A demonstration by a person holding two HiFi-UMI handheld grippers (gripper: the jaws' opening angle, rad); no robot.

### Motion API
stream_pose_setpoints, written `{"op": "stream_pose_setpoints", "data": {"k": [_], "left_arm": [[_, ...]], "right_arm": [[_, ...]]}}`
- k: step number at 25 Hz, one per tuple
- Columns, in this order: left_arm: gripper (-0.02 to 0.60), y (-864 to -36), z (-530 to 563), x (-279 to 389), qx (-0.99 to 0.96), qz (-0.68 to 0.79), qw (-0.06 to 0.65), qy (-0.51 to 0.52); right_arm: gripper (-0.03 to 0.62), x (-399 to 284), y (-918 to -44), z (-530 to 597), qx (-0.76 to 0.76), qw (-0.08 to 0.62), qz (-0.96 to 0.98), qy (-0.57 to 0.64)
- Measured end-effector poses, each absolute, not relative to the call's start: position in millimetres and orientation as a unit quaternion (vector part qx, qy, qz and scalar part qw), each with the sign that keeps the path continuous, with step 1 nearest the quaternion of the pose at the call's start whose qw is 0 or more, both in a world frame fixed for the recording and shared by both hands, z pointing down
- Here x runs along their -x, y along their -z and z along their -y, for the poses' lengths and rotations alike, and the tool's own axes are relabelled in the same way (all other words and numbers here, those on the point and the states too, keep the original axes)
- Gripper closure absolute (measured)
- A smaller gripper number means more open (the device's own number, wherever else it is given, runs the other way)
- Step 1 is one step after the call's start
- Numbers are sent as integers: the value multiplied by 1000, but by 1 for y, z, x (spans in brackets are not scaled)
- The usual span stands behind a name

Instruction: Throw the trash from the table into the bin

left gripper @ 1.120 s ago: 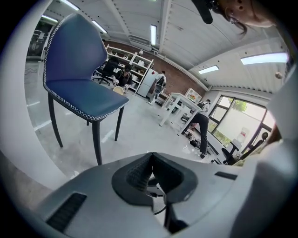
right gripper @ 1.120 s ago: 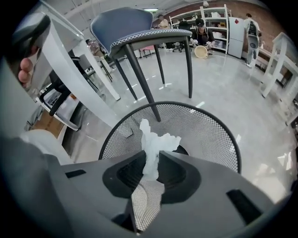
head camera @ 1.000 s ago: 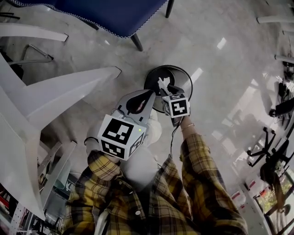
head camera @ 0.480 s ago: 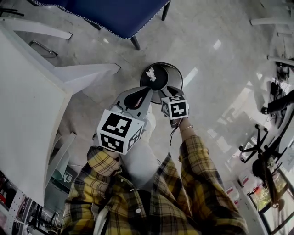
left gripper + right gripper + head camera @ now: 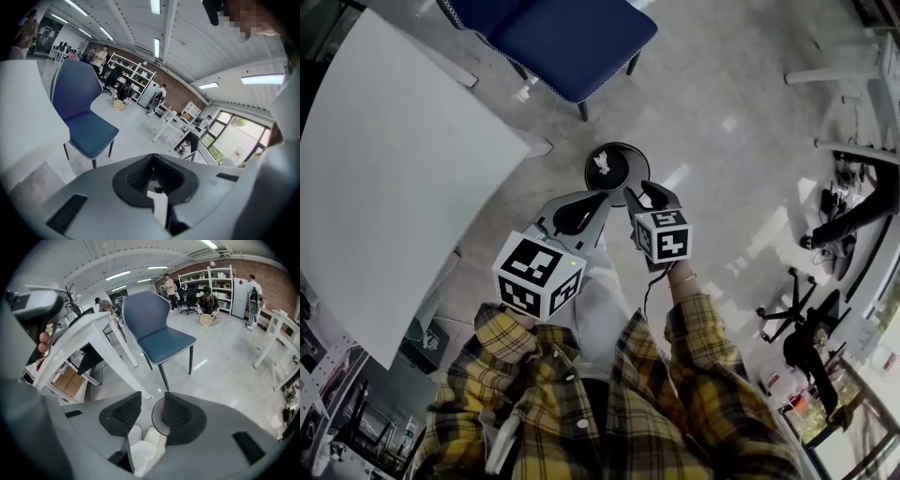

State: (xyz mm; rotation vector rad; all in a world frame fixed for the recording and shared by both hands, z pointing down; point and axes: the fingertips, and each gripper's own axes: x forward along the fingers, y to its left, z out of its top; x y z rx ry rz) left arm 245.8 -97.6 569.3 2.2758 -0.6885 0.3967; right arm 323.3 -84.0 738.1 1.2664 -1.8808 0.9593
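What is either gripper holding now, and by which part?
Nothing. The right gripper has jaws apart, empty; the left gripper is shut on nothing. The white trash lies in the bin.

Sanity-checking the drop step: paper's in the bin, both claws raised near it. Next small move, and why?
Probably swing toward the white table and look for more trash. The crumpled paper lies inside the bin, the right claw is open and empty, and the left claw is shut and empty. No trash shows on the visible tabletop, so look before reaching.
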Motion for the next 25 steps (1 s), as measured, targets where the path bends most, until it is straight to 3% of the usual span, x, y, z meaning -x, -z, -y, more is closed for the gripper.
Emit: {"op": "stream_pose_setpoints", "data": {"k": [8, 15, 21, 25], "left_arm": [[572, -450, 117, -196, -868, 359, 334, -74], [572, -347, 104, -119, -845, 471, 253, -12], [572, -310, 60, -17, -776, 593, 211, 24], [572, -302, 22, 26, -750, 630, 200, 29]], "right_arm": [[452, -279, -585, 108, -444, 296, 792, -297], [459, -186, -448, 110, -348, 237, 885, -197], [505, -63, -380, 93, -220, 194, 948, -122], [570, -11, -352, 60, -178, 172, 962, -113]]}}
